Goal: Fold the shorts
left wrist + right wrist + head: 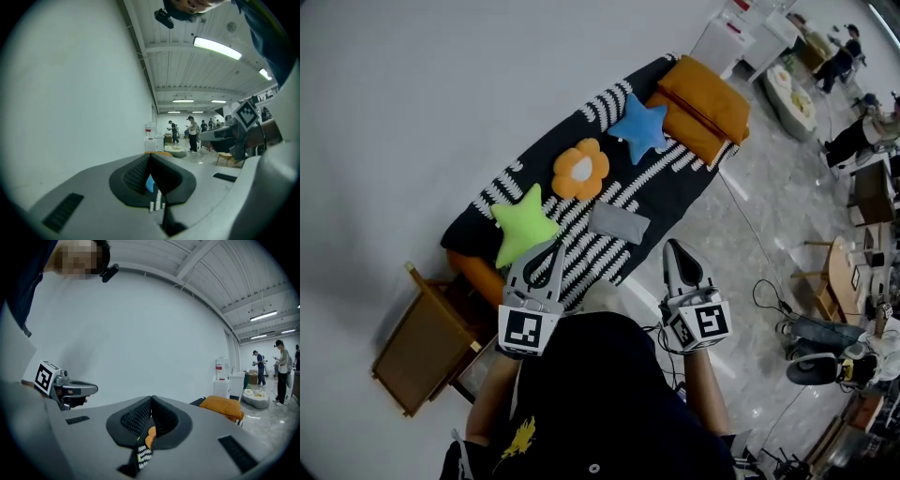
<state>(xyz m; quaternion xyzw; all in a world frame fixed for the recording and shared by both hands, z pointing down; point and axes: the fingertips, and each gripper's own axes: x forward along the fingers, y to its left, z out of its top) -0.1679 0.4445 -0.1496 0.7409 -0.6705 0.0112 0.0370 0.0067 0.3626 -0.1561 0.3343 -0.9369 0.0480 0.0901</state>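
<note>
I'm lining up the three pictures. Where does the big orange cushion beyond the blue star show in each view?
Head view: orange cushion upper right, at the far end of the striped cover.
Left gripper view: only a thin orange edge just above the jaws, centre.
Right gripper view: right of centre, low.
Shared landmark: the black-and-white striped cover.

Green star point(523, 227) and orange flower point(580, 170) crowd the bedspread's point(686, 190) wall side.

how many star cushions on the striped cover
2: green star cushion at the near end of the striped cover, blue star cushion farther along by the orange pillows. None looks hidden.
</note>
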